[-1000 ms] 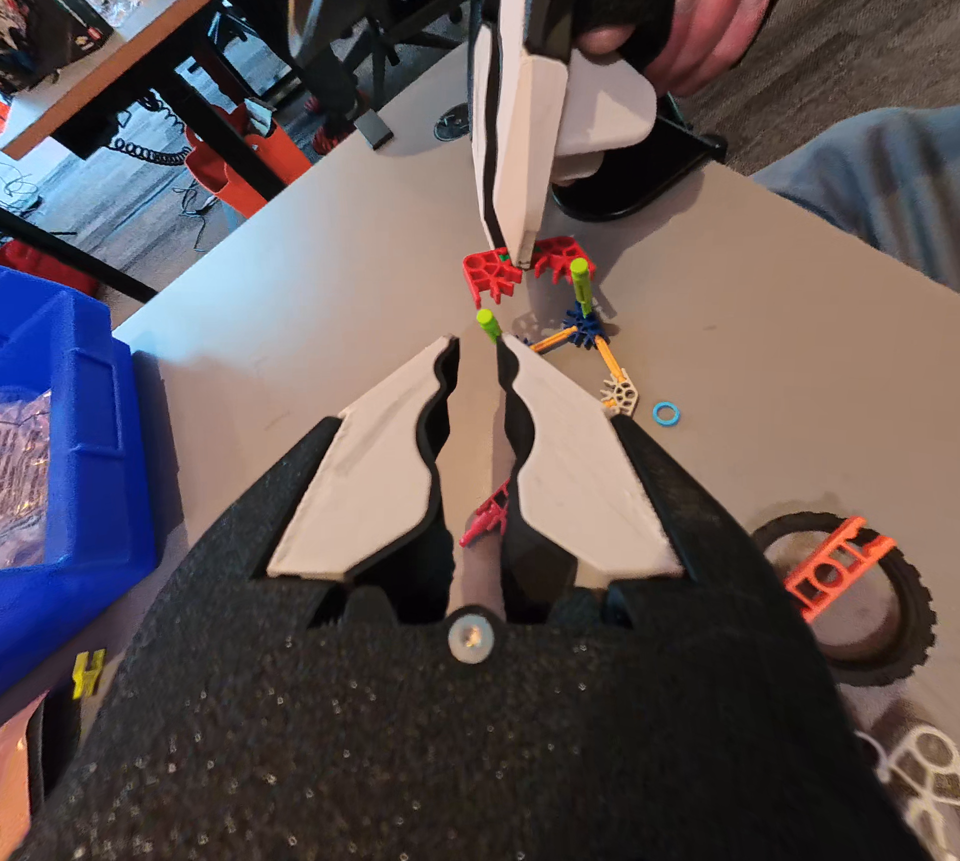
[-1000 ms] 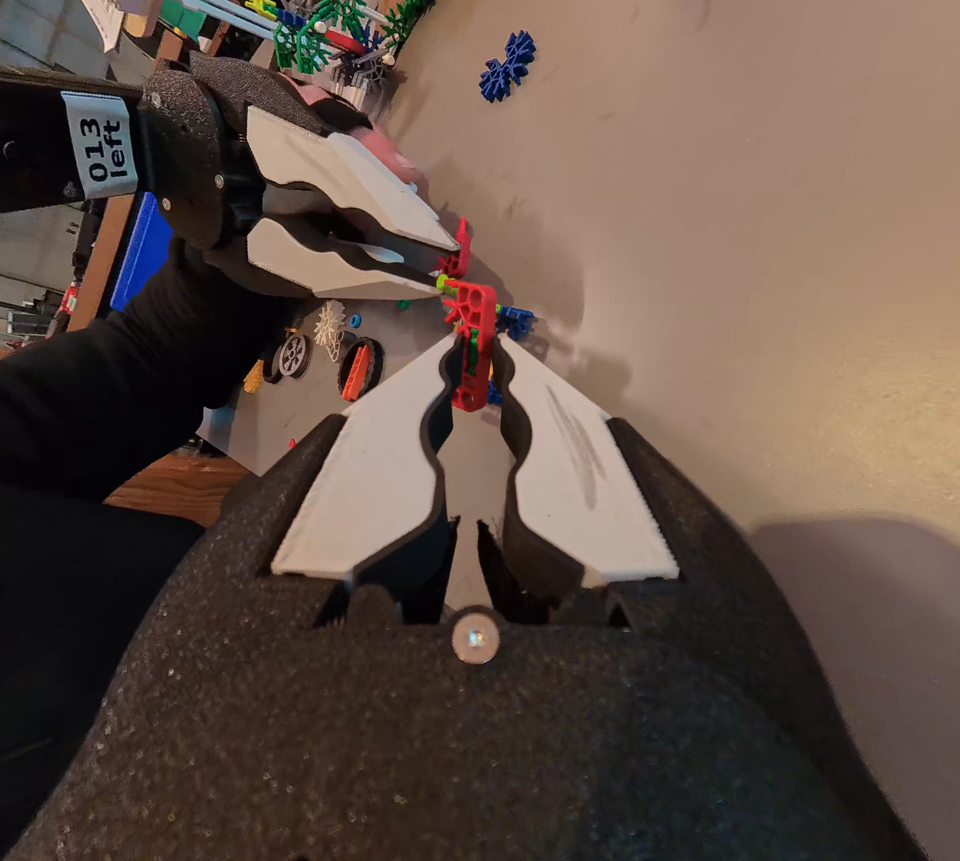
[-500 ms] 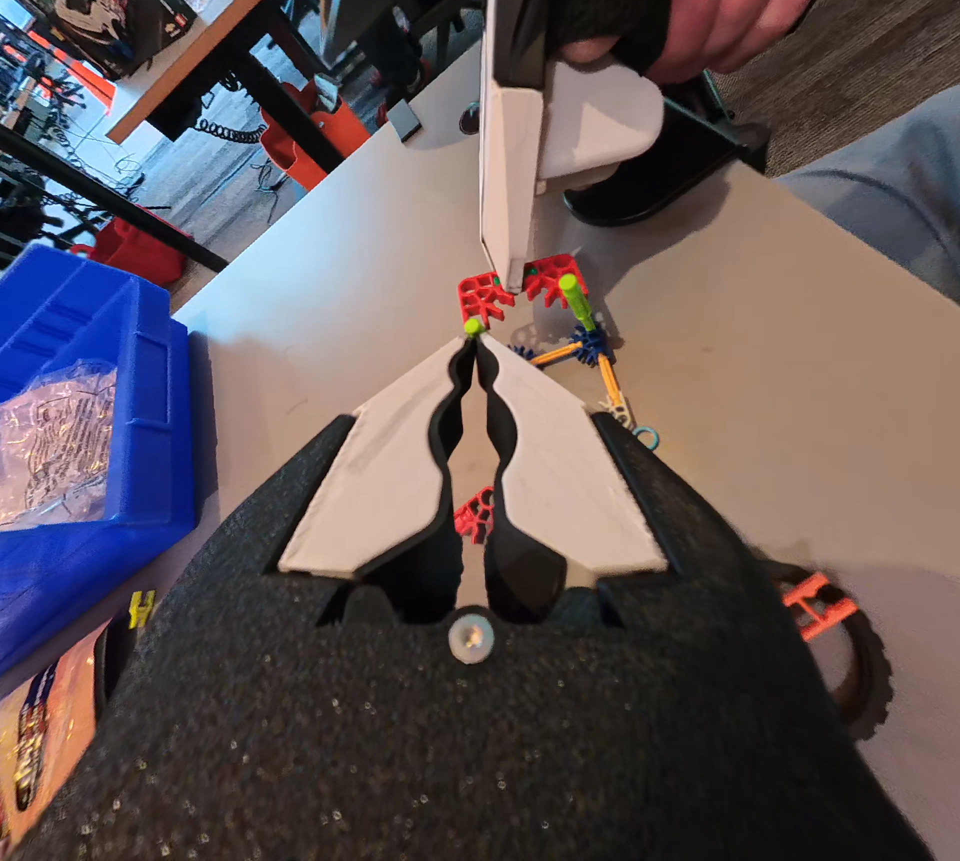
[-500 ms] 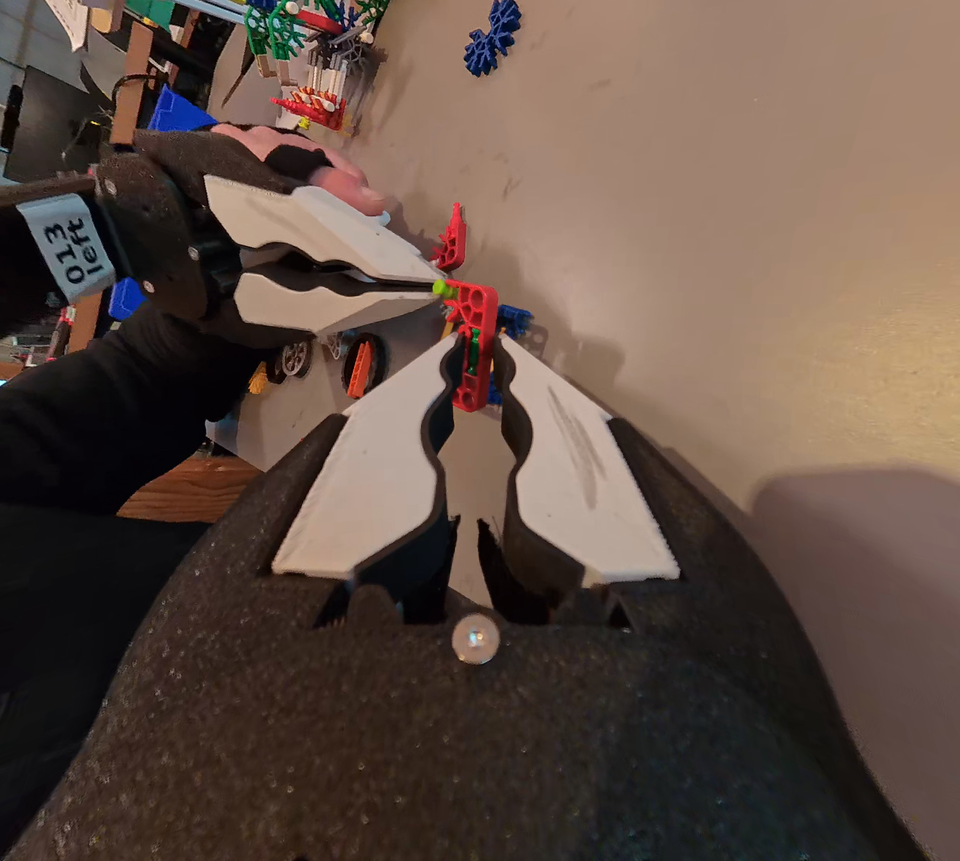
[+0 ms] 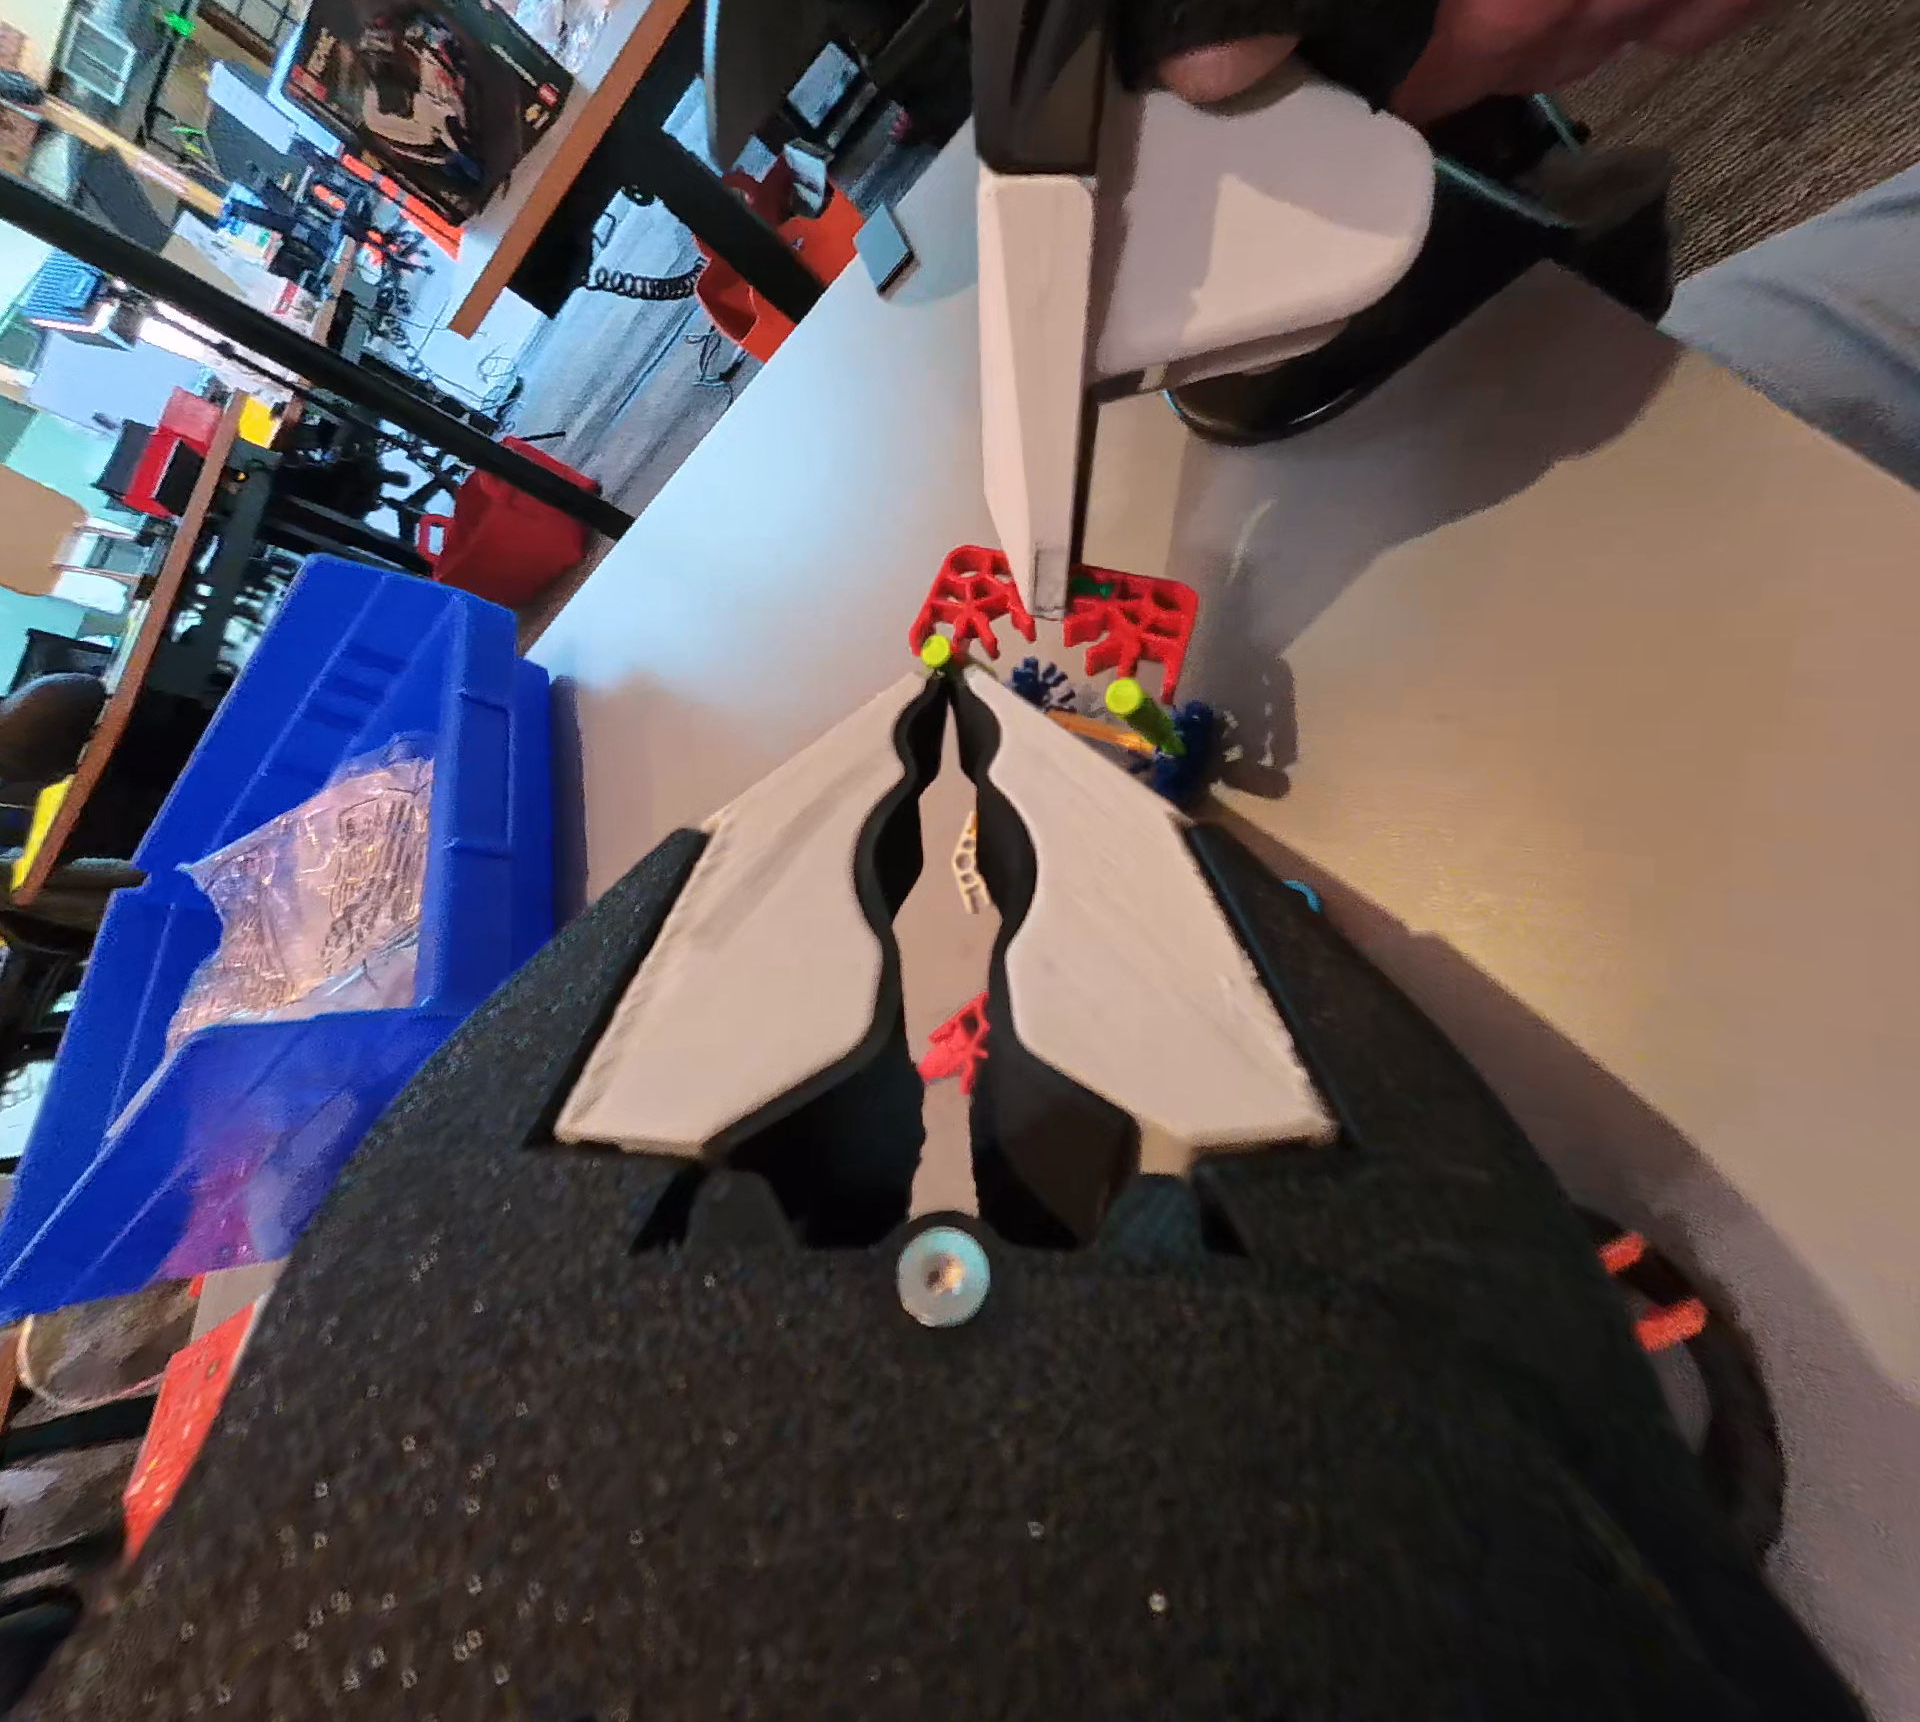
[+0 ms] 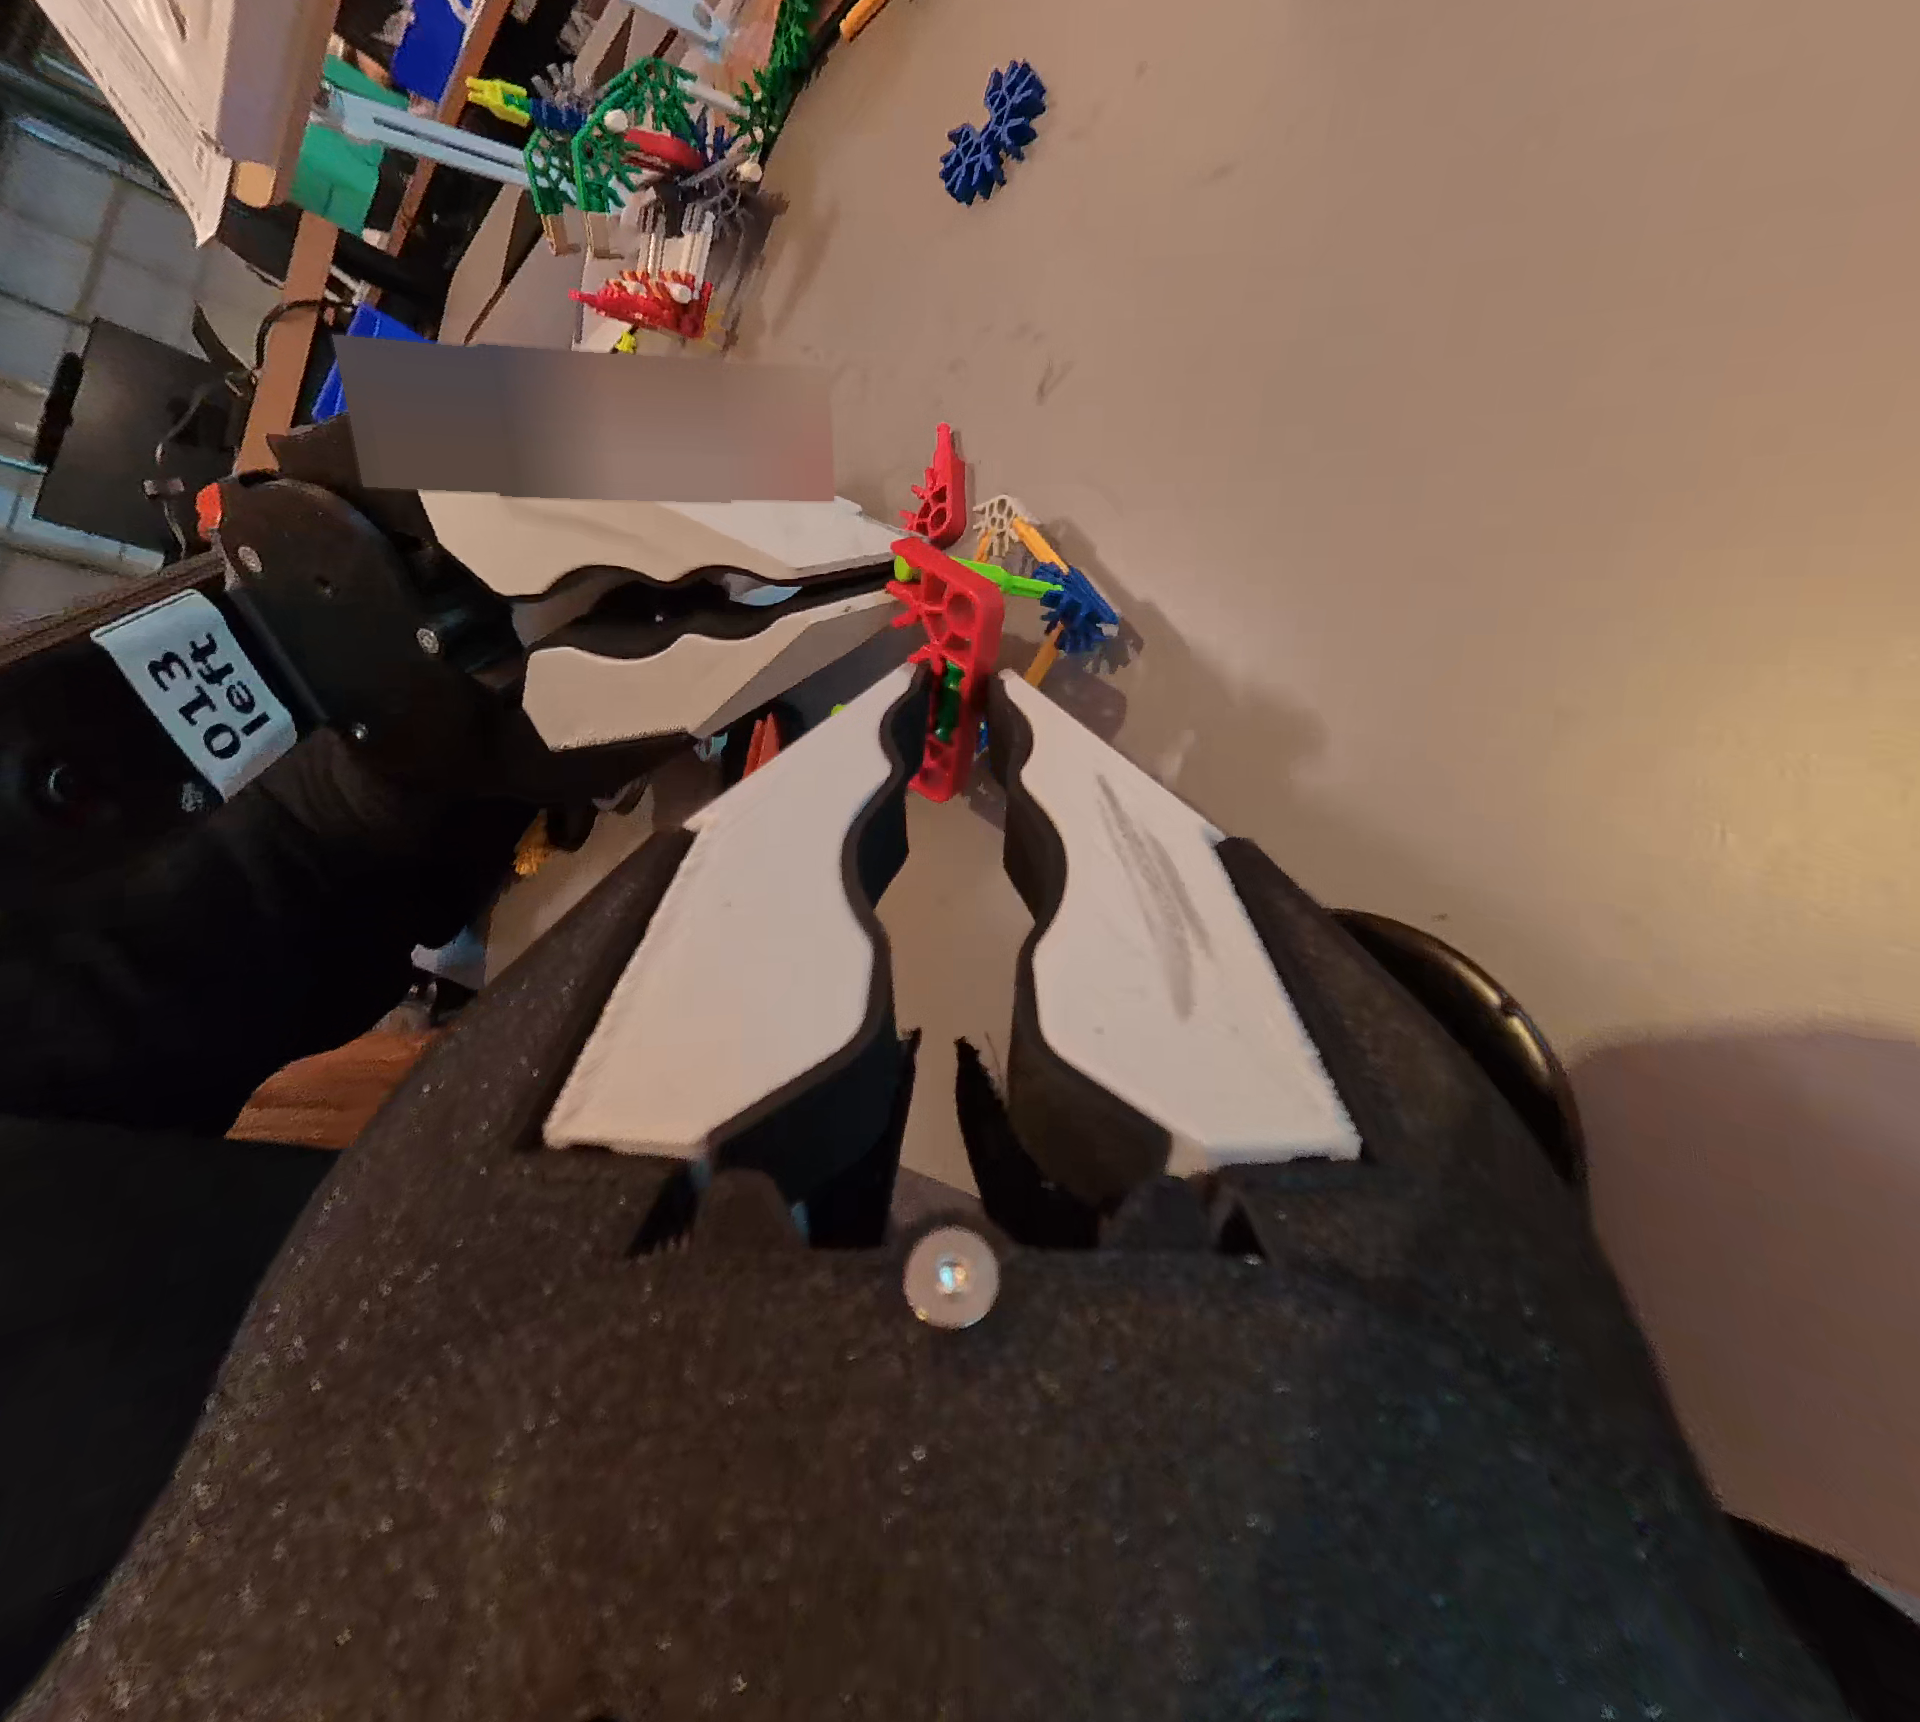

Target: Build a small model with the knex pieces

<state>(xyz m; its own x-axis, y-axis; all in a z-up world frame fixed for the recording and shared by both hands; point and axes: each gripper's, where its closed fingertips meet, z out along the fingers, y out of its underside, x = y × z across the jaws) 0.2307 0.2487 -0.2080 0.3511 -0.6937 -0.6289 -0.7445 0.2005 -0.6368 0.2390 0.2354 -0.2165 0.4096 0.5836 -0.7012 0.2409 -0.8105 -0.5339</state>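
Red plastic is what your right gripper [image 6: 951, 685] is clamped on: a flat red connector [image 6: 951, 633] stood on edge, pinched by its lower part so its slotted upper rim stays bare. That free rim is where your left gripper [image 5: 948, 685] meets it, jaws drawn nearly together on the tip of a lime-green rod [image 5: 935, 651] that runs through to a blue snowflake connector [image 6: 1081, 607]. Holding the red piece low appears to steady it while leaving the joint open from the side.

Orange rods [image 6: 1039, 542] and a white connector [image 6: 1000, 514] hang off that blue hub, resting on the grey table [image 6: 1455, 425]. Beyond them the table is open toward a loose pair of blue connectors [image 6: 992, 132]. On the left side room is tighter: a blue bin [image 5: 312, 841] sits just beside your left gripper, and a black wheel with an orange hub [image 5: 1662, 1340] lies near its other flank. The table edge runs close behind the red piece in the left wrist view.
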